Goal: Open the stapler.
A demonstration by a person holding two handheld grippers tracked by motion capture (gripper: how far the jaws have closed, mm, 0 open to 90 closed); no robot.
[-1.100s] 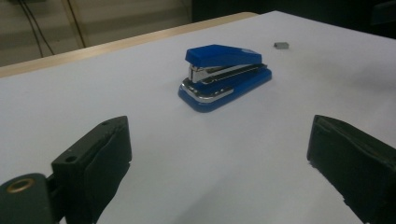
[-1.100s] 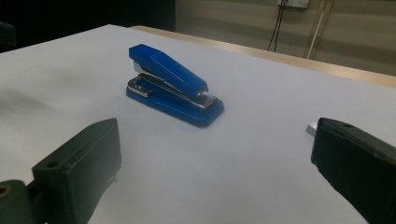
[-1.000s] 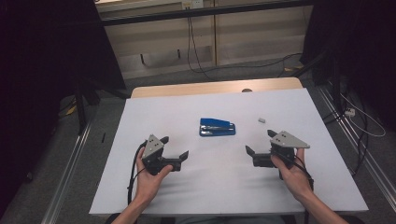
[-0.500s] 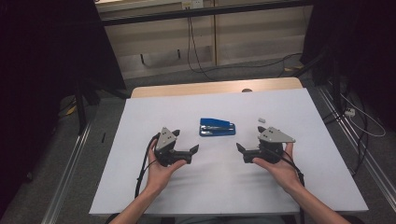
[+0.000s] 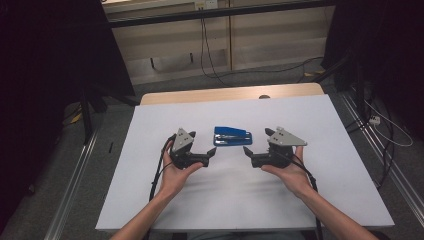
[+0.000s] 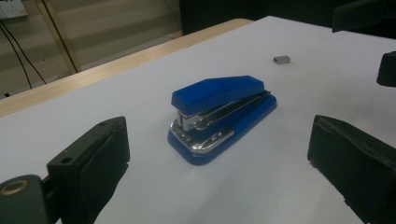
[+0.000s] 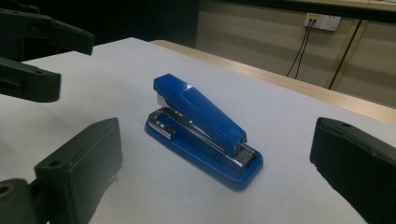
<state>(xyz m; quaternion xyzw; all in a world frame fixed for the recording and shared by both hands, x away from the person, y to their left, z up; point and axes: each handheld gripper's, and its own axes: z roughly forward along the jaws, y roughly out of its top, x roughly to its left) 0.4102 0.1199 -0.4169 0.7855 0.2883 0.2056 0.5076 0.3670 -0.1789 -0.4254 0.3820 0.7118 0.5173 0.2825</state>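
Either side of the blue stapler (image 5: 233, 136), seen from the high view, the left gripper (image 5: 210, 157) and the right gripper (image 5: 247, 151) sit low over the white desk (image 5: 150, 200), both pointed inward and just short of touching it. The stapler lies flat near the desk's middle, between the two.

Along the left gripper view, the jaws stand wide apart with the stapler (image 6: 220, 114) centred beyond them, its metal mouth turned toward the camera; a small grey staple block (image 6: 281, 59) lies well behind the stapler.

Along the right gripper view, the jaws are likewise spread, holding nothing, and the stapler (image 7: 201, 126) runs slantwise, hinge end nearer.

To grasp well, one gripper would probably best square its jaws to the stapler's long sides, close on the base rather than the sprung top, and keep the other clear.
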